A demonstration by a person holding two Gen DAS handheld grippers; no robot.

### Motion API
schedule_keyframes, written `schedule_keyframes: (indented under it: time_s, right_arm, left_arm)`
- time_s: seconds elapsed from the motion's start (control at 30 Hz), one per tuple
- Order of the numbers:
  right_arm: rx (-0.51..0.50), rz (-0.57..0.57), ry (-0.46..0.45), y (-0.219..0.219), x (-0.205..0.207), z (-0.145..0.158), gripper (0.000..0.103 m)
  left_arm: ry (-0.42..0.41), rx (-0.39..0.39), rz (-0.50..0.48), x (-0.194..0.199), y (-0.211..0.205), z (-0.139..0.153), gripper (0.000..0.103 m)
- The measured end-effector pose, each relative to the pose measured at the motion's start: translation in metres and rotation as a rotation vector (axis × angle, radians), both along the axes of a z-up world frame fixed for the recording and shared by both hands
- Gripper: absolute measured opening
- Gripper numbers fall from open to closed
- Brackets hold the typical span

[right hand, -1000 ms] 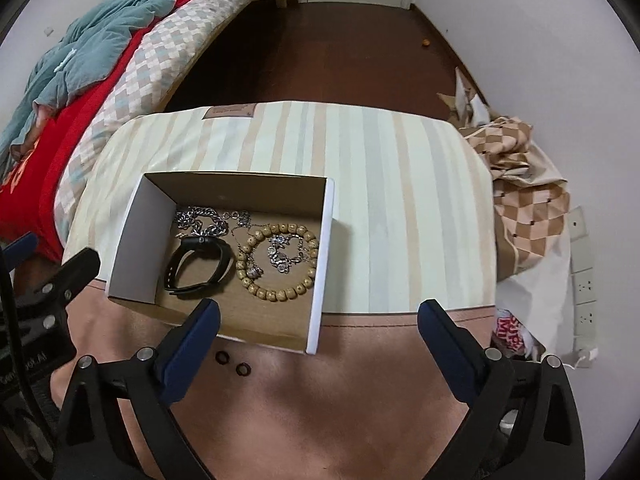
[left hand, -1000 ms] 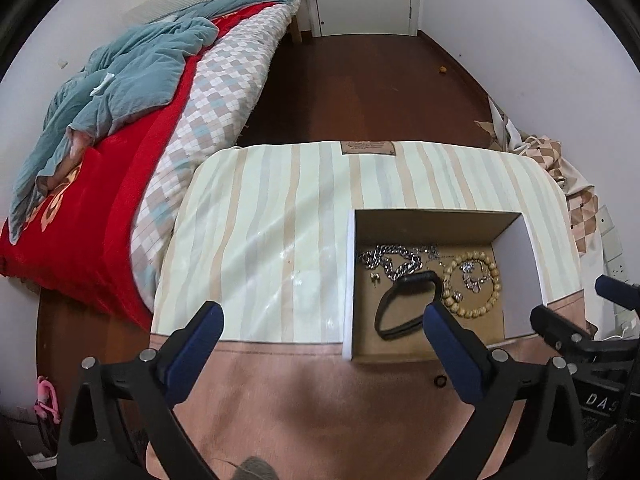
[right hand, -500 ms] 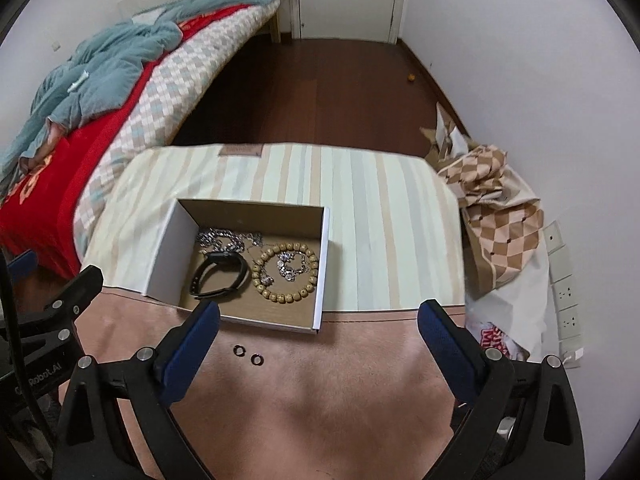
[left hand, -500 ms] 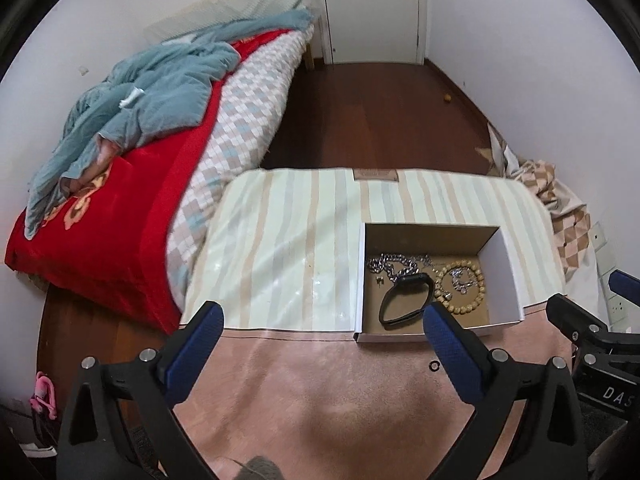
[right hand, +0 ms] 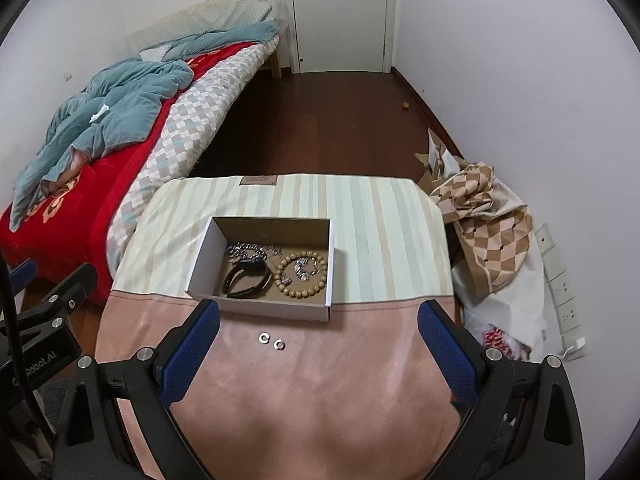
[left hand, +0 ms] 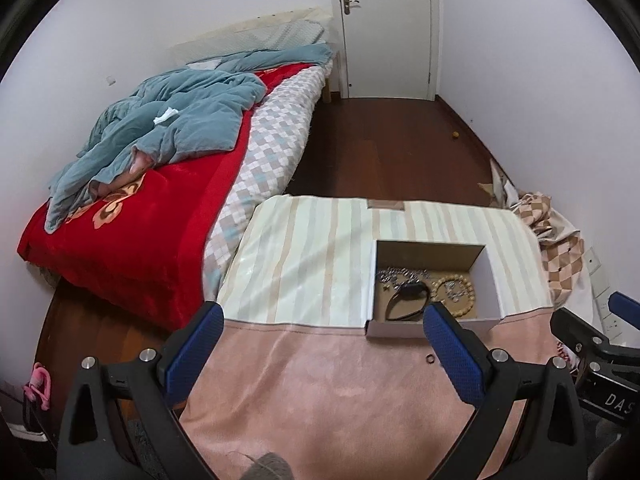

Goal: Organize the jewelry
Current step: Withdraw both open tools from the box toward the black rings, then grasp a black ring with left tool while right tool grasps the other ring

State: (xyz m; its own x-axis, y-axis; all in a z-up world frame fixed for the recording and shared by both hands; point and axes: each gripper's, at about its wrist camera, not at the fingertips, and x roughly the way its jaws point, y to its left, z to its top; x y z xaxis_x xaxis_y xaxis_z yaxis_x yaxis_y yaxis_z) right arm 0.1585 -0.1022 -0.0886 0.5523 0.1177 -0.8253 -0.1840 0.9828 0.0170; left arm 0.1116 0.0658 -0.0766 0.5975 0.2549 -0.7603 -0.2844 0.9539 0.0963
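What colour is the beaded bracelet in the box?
Pale tan, wood-like beads: the beaded bracelet in the box, best seen in the right wrist view.

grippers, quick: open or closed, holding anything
Left gripper: open, holding nothing.
Right gripper: open, holding nothing.

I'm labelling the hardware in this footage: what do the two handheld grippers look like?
Both look alike. The left gripper and the right gripper each have a black angular frame with silver bolt heads and two long fingers faced with textured blue pads. Seen from the right wrist view, the left gripper's black body carries partly readable white lettering ending in "Robot.AI", with a black cable running past it. No sleeves or hands show.
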Motion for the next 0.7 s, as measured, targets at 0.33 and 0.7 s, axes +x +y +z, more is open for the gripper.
schedule_keyframes:
  time_s: [0.33, 0.7]
  right_arm:
    - [0.065, 0.022, 0.109, -0.001, -0.006, -0.125, 0.090]
    - [0.102, 0.131, 0.089, 0.038, 0.003, -0.204, 0.051]
  left_arm:
    - [0.179, 0.044, 0.050, -0.002, 0.014, -0.111, 0.102]
    - [0.285, 0.014, 0.089, -0.002, 0.038, -0.171, 0.102]
